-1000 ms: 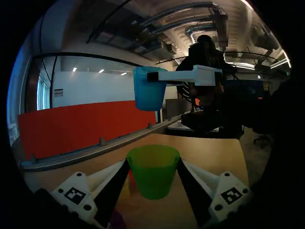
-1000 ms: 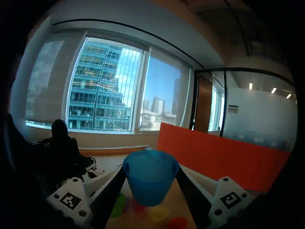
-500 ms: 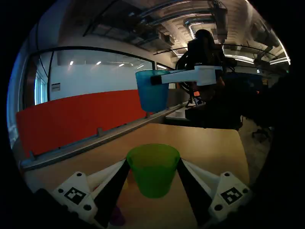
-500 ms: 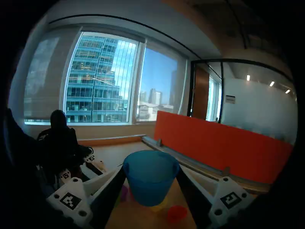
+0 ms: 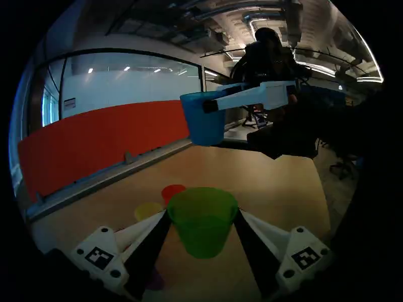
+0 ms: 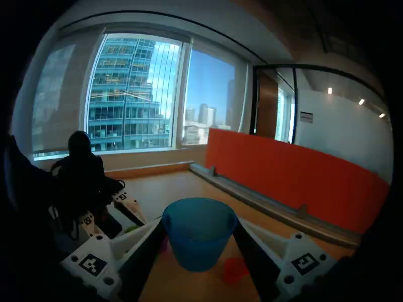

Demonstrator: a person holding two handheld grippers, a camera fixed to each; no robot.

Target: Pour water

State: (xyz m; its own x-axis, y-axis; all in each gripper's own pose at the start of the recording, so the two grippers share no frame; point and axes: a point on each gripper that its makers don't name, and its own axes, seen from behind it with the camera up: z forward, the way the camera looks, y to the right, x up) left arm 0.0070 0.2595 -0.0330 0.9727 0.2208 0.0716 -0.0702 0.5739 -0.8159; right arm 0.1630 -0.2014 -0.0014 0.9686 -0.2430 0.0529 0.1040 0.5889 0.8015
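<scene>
In the left gripper view my left gripper [image 5: 202, 217] is shut on an upright green cup [image 5: 202, 229], held just above the wooden table [image 5: 282, 186]. Farther off and higher, my right gripper [image 5: 207, 106] holds a blue cup [image 5: 204, 123], slightly tilted, over the table's far part. In the right gripper view the same blue cup [image 6: 199, 234] sits upright between the fingers of my right gripper [image 6: 199, 224], both pressing its sides. The left gripper's white fingers [image 6: 132, 206] show low at the left, with a person's dark shape behind them. Neither cup's contents can be made out.
A red cup [image 5: 173, 192] and a yellow cup [image 5: 147, 210] stand on the table beyond the green cup; something purple [image 5: 154, 280] lies under my left fingers. A red cup [image 6: 234, 268] sits below the blue cup. An orange partition [image 5: 101, 136] lines the table's far edge.
Both views have tipped down toward the table, so the red and yellow cups have come into sight. The blue cup in the right gripper has come lower and closer to the green cup.
</scene>
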